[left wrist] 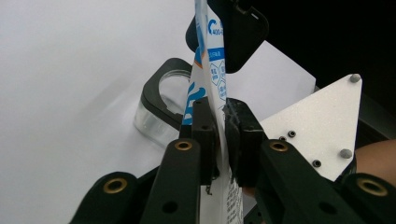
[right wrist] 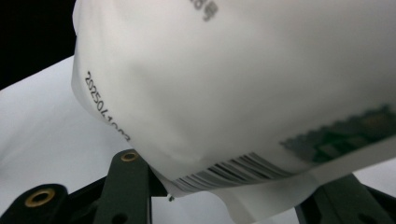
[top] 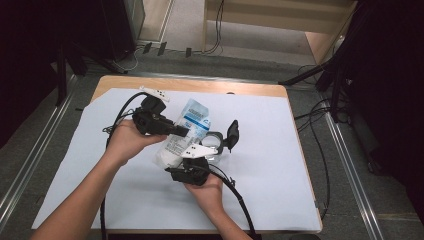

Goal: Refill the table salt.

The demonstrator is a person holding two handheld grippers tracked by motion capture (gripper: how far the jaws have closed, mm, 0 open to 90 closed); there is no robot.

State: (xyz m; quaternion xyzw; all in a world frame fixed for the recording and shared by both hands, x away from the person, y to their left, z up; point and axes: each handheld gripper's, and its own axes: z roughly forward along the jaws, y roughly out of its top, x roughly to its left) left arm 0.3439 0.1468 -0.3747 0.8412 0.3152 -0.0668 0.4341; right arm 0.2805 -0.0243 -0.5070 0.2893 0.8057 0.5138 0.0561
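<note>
One white-and-blue pouch [top: 187, 131] is up off the table, the single bag in sight. Two grippers are at work on it, the left gripper [top: 181, 131] and the right gripper [top: 192, 167], with one hand on each: the left hand [top: 127, 140] and the right hand [top: 207, 192]. One clear jar [top: 214, 141] sits there with one black lid [top: 232, 135]. One white sheet [top: 270, 165] covers one wooden table [top: 200, 86].
</note>
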